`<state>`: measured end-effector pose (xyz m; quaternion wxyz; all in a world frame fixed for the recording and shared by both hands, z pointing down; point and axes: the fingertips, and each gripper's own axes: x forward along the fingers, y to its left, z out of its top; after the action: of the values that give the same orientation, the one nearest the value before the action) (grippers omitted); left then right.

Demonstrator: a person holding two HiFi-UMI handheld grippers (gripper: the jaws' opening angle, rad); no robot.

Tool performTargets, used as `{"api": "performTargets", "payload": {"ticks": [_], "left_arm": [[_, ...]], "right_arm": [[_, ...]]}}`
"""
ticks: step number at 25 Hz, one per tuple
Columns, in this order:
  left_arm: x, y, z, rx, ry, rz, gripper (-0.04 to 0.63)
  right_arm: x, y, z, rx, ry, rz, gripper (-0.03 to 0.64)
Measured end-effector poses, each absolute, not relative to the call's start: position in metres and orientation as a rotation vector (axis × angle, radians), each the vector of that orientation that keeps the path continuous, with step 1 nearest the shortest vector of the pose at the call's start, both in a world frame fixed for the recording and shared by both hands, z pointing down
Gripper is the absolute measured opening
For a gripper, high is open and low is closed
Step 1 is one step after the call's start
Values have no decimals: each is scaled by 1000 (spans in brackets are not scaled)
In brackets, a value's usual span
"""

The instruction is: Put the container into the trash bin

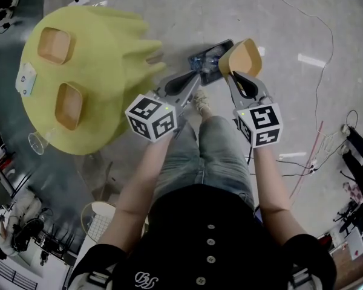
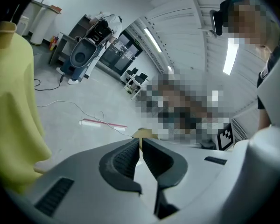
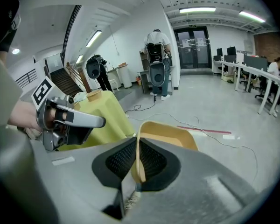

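Head view: grey concrete floor (image 1: 278, 23) w/ loose cables (image 1: 319, 83). A round table under yellow-green cloth (image 1: 109, 65) bears 2 tan square plastic containers, one (image 1: 54, 45) behind the other (image 1: 68, 106). A 3rd tan container (image 1: 242, 56) sits in the right gripper (image 1: 237, 77), at the edge of the dark trash bin (image 1: 206, 59)

Left gripper view: left gripper (image 2: 141, 143) jaws pressed together, nothing betw them; same cloth at left

Right gripper view: jaws clamped on the 3rd container's side wall. Open office, white walls, ceiling strip lights (image 3: 196, 10), desks (image 3: 252, 71) at right

Left gripper (image 1: 198, 79) jaws closed, right gripper (image 1: 233, 75) jaws clamped.
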<state>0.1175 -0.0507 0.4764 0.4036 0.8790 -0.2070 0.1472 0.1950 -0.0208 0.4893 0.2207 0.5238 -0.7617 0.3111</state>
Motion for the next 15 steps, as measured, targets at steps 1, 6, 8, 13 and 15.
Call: {"api": "performTargets", "payload": {"ticks": [1, 6, 8, 13, 15], "left_arm": [[117, -49, 482, 2208, -521, 379, 29], [117, -40, 505, 2172, -504, 402, 29], [119, -37, 510, 2160, -497, 396, 29], [126, -35, 524, 2150, -483, 392, 29], [128, -33, 533, 2140, -485, 399, 29]], "right_arm": [[194, -19, 494, 1435, -2102, 869, 20], [186, -12, 519, 1380, -2091, 909, 20], [184, -9, 527, 1368, -2090, 926, 20], [180, -2, 549, 1343, -2077, 970, 20], [178, 2, 557, 1339, -2074, 1002, 20]]}}
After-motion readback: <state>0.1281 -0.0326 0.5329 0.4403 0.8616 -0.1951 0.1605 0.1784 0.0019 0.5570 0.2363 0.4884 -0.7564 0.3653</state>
